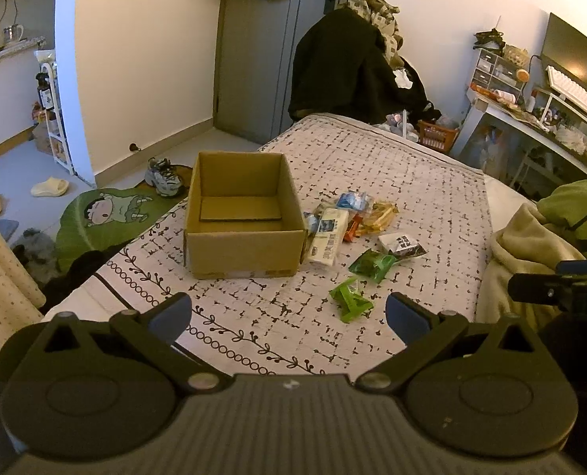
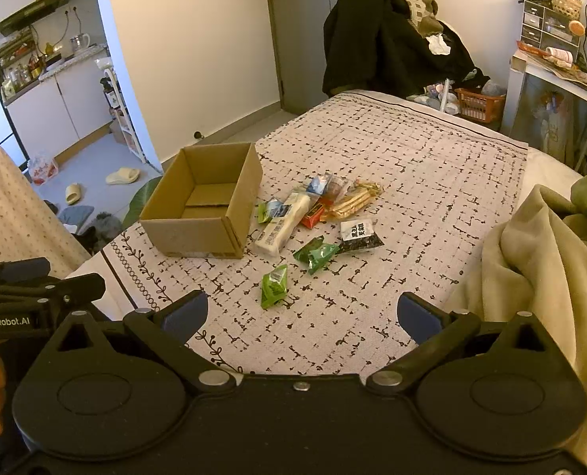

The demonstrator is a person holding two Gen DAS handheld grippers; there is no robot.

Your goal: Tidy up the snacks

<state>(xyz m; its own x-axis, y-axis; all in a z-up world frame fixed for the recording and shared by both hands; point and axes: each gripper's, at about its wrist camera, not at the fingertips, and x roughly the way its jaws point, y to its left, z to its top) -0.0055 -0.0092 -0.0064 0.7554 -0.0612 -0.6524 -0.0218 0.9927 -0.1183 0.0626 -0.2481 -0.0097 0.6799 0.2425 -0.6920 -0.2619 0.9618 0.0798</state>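
An open cardboard box (image 1: 242, 213) (image 2: 206, 202) stands on the patterned bed cover, holding only a loose cardboard sheet. To its right lie several snack packets: a long white pack (image 1: 327, 237) (image 2: 281, 223) against the box, an orange-red bar (image 2: 313, 213), a yellow bag (image 1: 378, 213) (image 2: 356, 196), a black-and-white pouch (image 1: 402, 243) (image 2: 359, 235) and two green packets (image 1: 350, 301) (image 2: 274, 285). My left gripper (image 1: 289, 314) is open, hovering short of the box with nothing in it. The right gripper (image 2: 301, 314) is open too, just short of the nearest green packet.
A beige blanket (image 2: 530, 257) is heaped along the bed's right side. The bed's left edge drops to a floor with a green rug (image 1: 99, 217), shoes and slippers. A desk (image 1: 530, 118) and an orange basket (image 2: 477, 105) stand beyond the far end.
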